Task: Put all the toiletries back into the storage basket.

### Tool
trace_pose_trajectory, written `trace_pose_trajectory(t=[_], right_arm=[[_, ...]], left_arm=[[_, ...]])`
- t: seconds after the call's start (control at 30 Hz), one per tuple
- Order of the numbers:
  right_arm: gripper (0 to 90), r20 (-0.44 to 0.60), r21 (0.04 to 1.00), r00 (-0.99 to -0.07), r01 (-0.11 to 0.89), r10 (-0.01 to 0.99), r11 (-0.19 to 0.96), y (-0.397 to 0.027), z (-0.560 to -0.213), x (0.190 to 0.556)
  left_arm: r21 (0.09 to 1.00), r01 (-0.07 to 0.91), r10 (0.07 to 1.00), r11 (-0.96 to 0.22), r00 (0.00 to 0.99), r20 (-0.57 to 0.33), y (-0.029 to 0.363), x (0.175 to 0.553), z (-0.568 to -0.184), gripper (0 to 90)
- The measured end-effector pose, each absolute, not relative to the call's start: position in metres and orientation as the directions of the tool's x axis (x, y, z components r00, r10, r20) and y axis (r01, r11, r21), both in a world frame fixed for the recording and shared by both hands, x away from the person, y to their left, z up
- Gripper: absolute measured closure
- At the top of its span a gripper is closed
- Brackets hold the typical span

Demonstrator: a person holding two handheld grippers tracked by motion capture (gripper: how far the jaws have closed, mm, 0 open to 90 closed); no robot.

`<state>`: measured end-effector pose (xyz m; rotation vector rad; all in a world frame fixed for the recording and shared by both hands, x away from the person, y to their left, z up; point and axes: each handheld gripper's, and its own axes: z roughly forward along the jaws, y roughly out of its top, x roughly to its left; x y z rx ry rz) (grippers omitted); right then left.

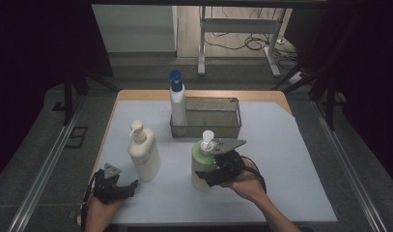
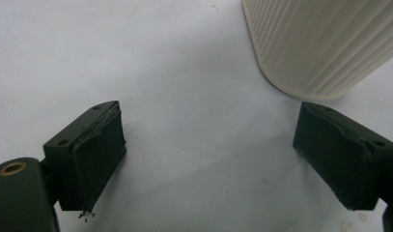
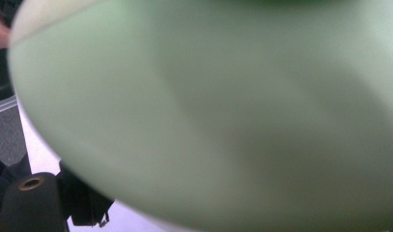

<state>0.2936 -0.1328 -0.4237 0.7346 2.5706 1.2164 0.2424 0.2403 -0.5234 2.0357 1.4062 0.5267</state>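
While the left gripper [image 1: 118,187] rests at the near left edge, jaws wide apart and empty just short of the cream pump bottle [image 1: 144,152], the right gripper [image 1: 217,173] has its jaws around the green pump bottle [image 1: 202,162] at near centre. I cannot tell whether they already pinch it. The grip should probably stay low and square, lifting upright toward the far wire basket [image 1: 229,127], where a blue-capped bottle [image 1: 177,102] stands.
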Motion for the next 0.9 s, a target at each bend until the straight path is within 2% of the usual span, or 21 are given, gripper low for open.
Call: trace_pose_trajectory(t=[0.9], right_arm=[[12.6, 0.004, 0.781, -0.804, 0.375, 0.595, 0.5, -0.137, -0.384, 0.321]], left_arm=[[0.672, 0.695, 0.933, -0.256, 0.359, -0.016, 0.24, 0.242, -0.523, 10.7]])
